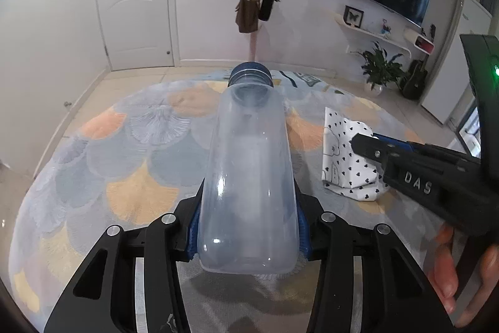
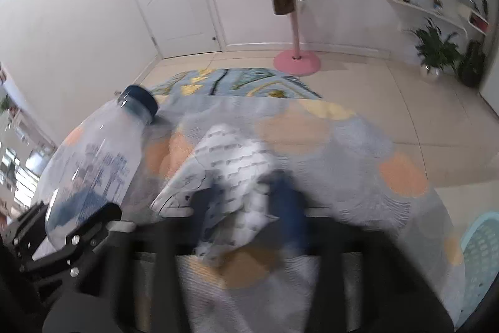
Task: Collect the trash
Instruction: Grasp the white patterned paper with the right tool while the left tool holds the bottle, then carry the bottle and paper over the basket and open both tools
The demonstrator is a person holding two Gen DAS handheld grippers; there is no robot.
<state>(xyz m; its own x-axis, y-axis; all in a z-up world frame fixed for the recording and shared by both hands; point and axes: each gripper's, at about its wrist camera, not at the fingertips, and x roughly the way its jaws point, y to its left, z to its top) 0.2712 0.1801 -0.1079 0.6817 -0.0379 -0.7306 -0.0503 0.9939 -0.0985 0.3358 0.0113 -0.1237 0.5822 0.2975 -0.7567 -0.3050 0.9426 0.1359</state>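
My left gripper [image 1: 248, 236] is shut on an empty clear plastic bottle [image 1: 249, 173] with a dark blue cap, held by its base and pointing away over the rug. The bottle also shows at the left of the right wrist view [image 2: 93, 164]. My right gripper [image 2: 246, 208] is blurred by motion and its fingers straddle a crumpled white paper with black hearts [image 2: 237, 170]; whether they have closed on it is unclear. In the left wrist view the right gripper [image 1: 361, 142] reaches the same paper [image 1: 346, 158] from the right.
A round patterned rug [image 1: 124, 152] covers the tiled floor. A light blue basket [image 2: 480, 252] sits at the right edge. A pink coat stand [image 2: 296, 61] with hanging bags, a potted plant [image 1: 379, 74], a white door and a wall TV stand behind.
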